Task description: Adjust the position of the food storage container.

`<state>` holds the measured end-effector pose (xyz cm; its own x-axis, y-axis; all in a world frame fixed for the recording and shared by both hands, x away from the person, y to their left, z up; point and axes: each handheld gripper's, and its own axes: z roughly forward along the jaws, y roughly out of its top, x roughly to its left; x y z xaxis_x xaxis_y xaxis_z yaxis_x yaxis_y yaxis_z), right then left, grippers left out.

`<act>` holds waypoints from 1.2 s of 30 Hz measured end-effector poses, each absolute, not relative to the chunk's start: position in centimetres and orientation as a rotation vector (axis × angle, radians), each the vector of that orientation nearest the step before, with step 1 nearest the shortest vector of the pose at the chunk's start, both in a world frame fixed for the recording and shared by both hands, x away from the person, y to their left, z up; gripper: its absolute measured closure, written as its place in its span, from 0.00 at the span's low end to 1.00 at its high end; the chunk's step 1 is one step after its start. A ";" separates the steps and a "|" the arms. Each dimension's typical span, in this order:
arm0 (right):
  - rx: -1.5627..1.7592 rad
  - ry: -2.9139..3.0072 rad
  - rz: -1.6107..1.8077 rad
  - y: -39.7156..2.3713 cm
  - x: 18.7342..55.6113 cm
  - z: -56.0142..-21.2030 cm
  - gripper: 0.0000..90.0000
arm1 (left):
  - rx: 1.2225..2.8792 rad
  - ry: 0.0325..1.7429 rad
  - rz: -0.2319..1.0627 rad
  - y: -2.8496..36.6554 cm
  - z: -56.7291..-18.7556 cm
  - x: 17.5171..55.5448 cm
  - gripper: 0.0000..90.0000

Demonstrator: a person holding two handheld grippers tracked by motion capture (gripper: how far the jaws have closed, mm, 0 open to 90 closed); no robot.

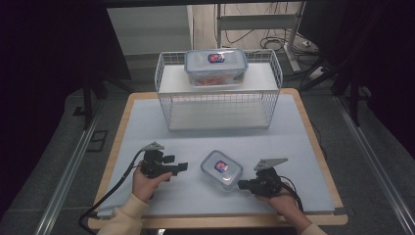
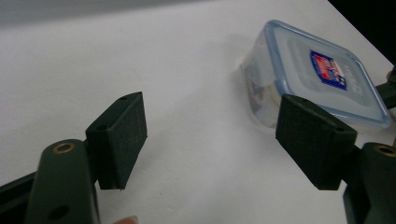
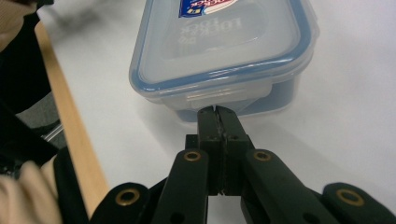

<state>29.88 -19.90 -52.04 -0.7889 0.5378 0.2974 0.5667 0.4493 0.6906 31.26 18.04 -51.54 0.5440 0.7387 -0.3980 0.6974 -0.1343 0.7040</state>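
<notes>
While my right gripper [image 3: 218, 112] has its jaws pressed flat together, tips just at the latch tab of the small lidded container [image 1: 221, 169], my left gripper [image 1: 180, 166] stands wide with nothing between its pads. That container sits on the desk [image 1: 298, 161] toward the near edge, between both grippers. A second lidded container [image 1: 216, 66] rests atop the wire rack [image 1: 218, 100] at the far edge.

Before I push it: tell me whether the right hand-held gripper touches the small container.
Cannot tell. In the right gripper view, the shut right hand-held gripper meets the small container at its side latch, showing neither gap nor contact plainly.
</notes>
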 end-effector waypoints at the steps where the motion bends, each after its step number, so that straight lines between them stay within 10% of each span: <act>1: -1.010 -2.644 -1.283 -19.6 30.2 -52.1 0.99 | 1.857 1.179 0.057 18.1 -51.5 31.3 0.28; 36: -0.891 -2.721 -1.315 -13.3 28.6 -52.5 0.99 | 1.842 1.221 0.065 18.8 -52.1 31.7 0.27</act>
<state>28.59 -13.28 -52.49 -0.8401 0.4922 0.2281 0.4845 0.4917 0.7235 31.69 18.77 -52.10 0.5111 0.7587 -0.4039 0.7116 -0.1099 0.6940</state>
